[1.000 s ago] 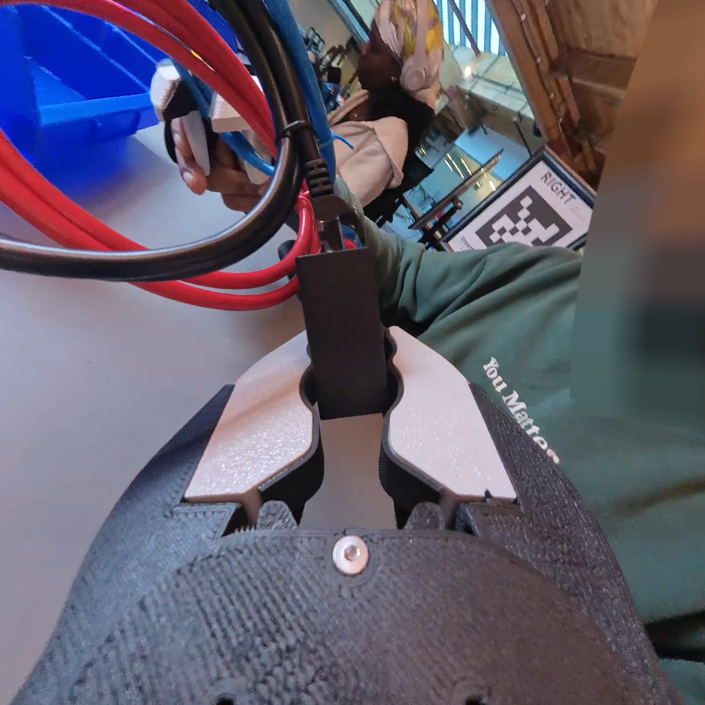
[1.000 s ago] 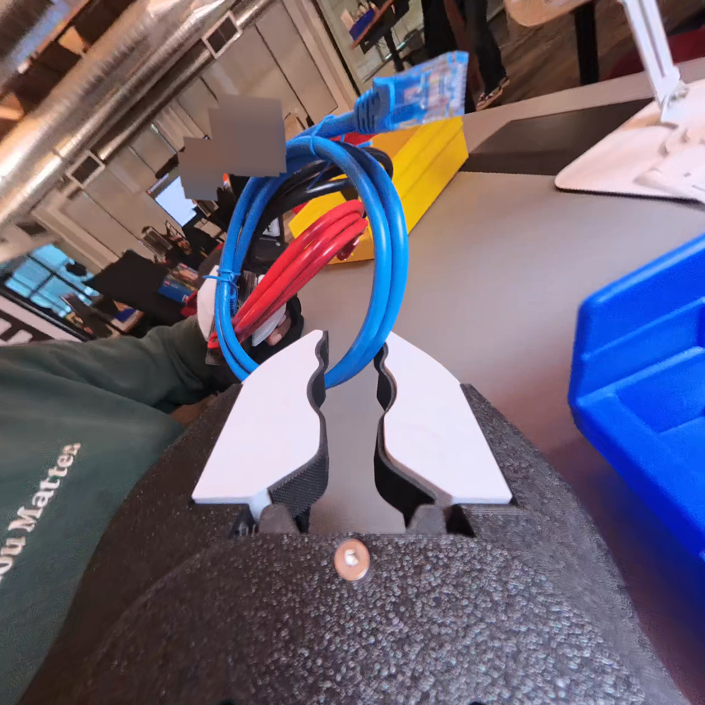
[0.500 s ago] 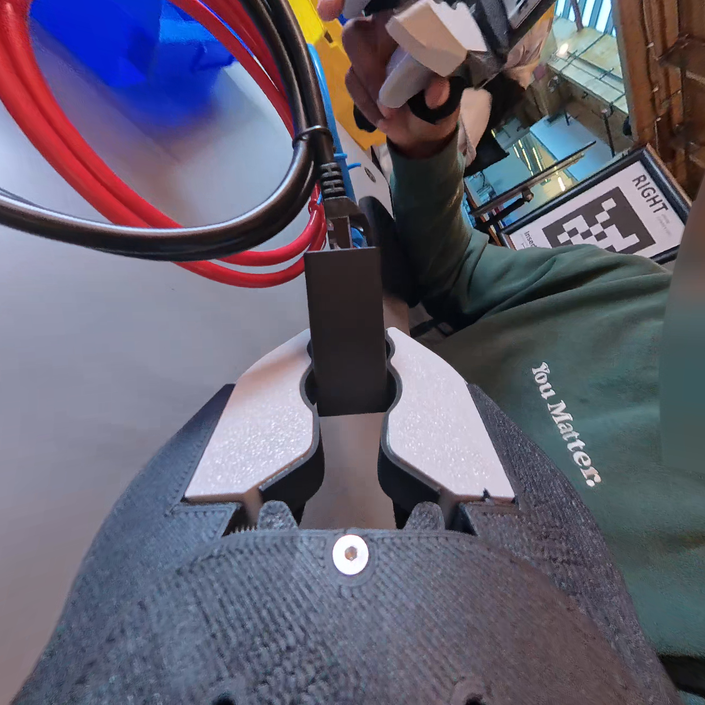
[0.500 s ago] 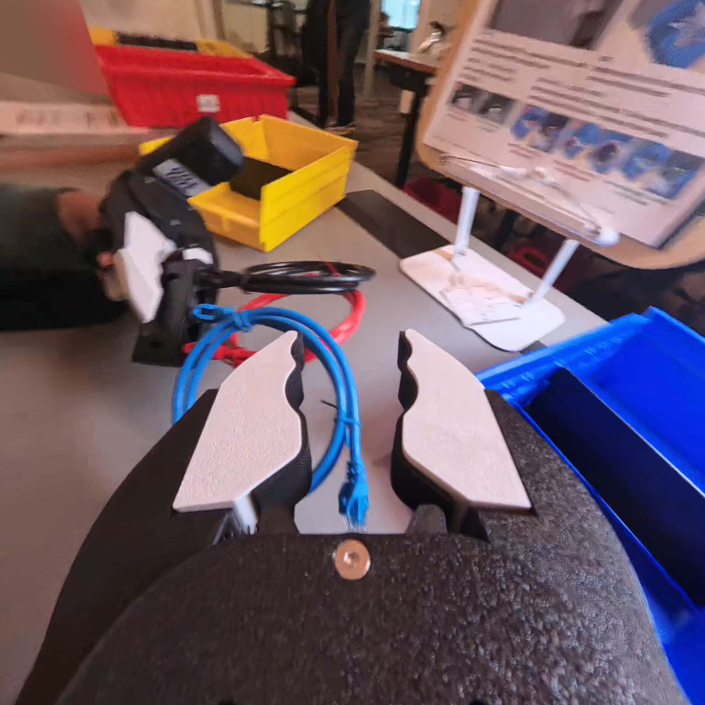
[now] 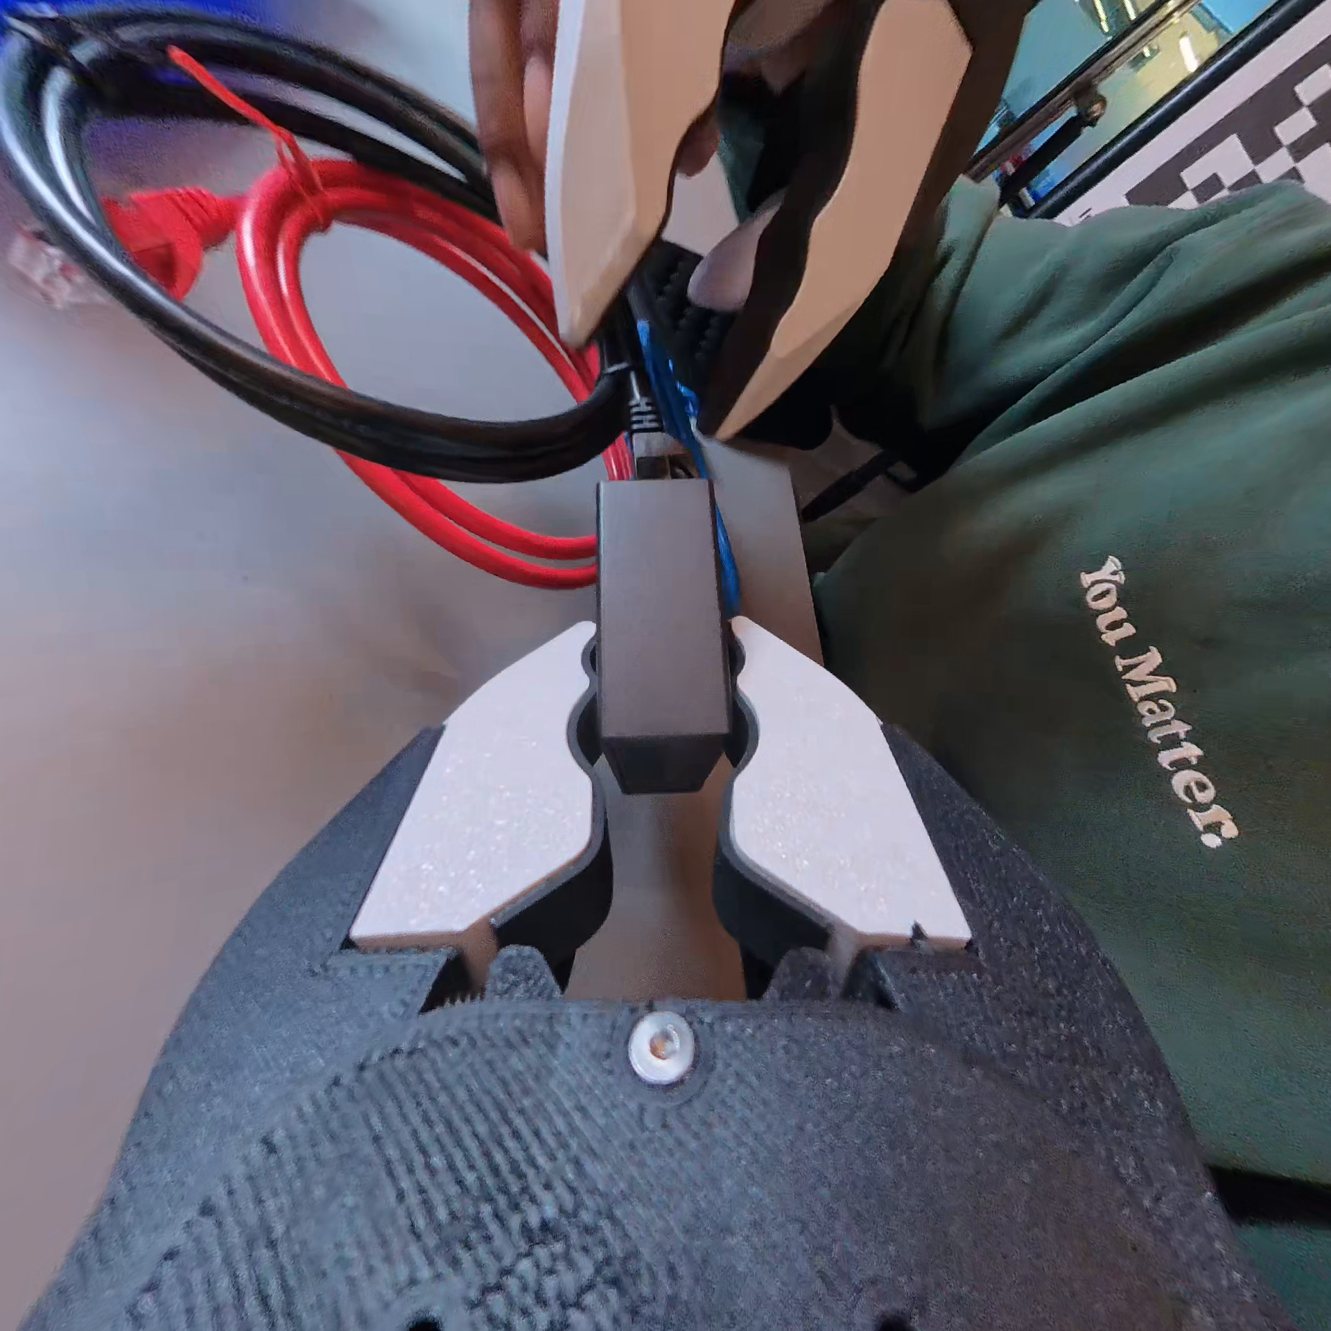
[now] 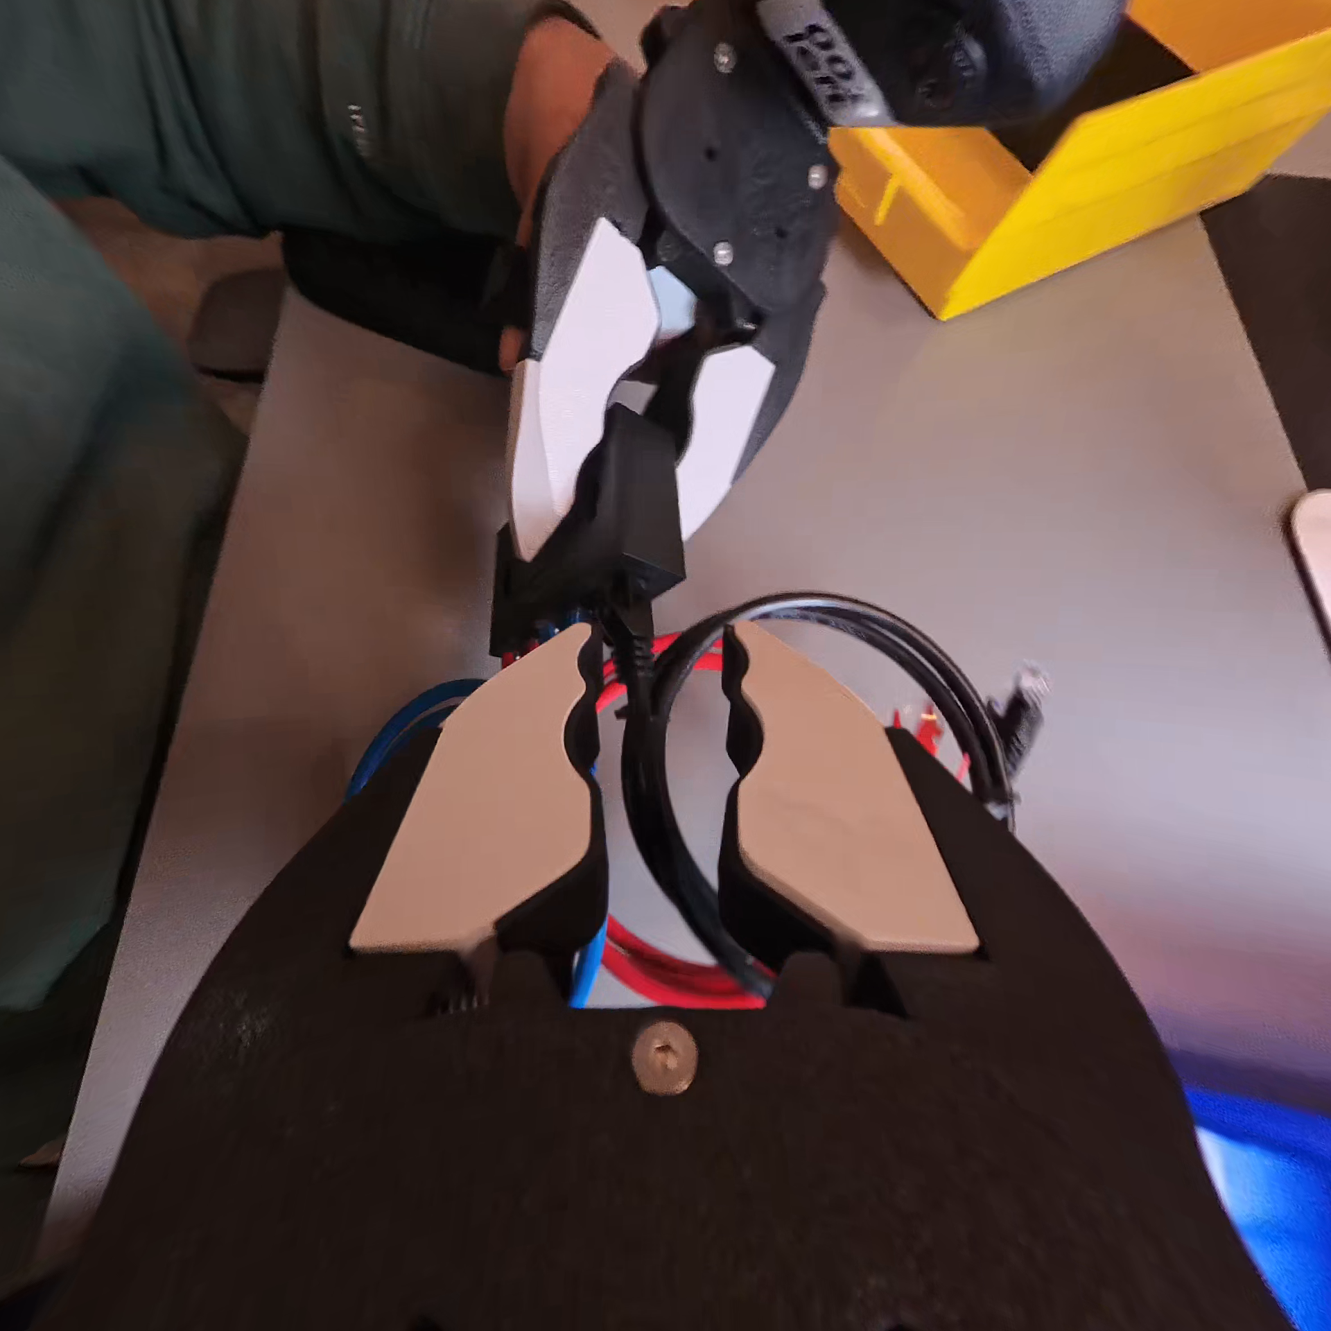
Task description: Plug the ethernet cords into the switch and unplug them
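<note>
Left gripper clamps switch — right gripper spread around black cord.

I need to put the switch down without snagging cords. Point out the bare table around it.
Bare grey table lies between the yellow bin and the black cord loop. Another bare strip runs left of the switch toward the green sleeve. It is crowded under the right gripper, where the black, red cord and blue cord coils overlap.
</note>
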### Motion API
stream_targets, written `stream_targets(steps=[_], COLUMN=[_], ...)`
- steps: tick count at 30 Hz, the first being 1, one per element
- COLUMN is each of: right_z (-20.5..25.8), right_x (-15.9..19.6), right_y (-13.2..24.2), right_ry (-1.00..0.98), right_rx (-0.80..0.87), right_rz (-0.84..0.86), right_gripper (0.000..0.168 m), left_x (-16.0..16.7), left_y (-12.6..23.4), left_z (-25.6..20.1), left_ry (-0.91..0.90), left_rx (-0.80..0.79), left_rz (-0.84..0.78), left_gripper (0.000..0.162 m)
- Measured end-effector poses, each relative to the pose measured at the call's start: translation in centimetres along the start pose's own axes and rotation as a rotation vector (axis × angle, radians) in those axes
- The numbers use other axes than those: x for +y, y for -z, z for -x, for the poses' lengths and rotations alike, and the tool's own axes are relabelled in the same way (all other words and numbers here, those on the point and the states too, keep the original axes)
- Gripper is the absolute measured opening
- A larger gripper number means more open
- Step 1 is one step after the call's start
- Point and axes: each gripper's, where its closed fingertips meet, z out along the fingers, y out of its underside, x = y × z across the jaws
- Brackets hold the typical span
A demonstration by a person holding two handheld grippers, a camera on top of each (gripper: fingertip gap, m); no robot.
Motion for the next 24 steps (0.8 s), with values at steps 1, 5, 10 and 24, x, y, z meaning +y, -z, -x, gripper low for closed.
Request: stream_targets(steps=[1, 5, 10, 24], right_z=[0.5, 1.4, 2.0, 0.9], right_x=[-0.5, -1.5, -1.8, -1.6], right_y=[-0.2, -1.0, -1.6, -3.6], right_ry=[0.009, -0.053, -0.159, -0.425], right_rx=[-0.038, -0.151, -0.241, -0.184], right_rz=[-0.007, -0.038, -0.101, -0.188], right_gripper=[0.031, 0.028, 0.018, 0.013], left_x=[-0.4, -2.3, -3.3, -3.9], left_y=[0.3, 1.8, 2.5, 3.2], left_z=[-0.3, -1.4, -1.6, -0.2], left_ry=[-0.024, -0.117, -0.111, -0.140], left_rx=[0.003, -0.016, -0.033, -0.192], left_rz=[-0.023, -0.119, -0.183, -0.230], left_gripper=[0.030, 0.029, 0.029, 0.030])
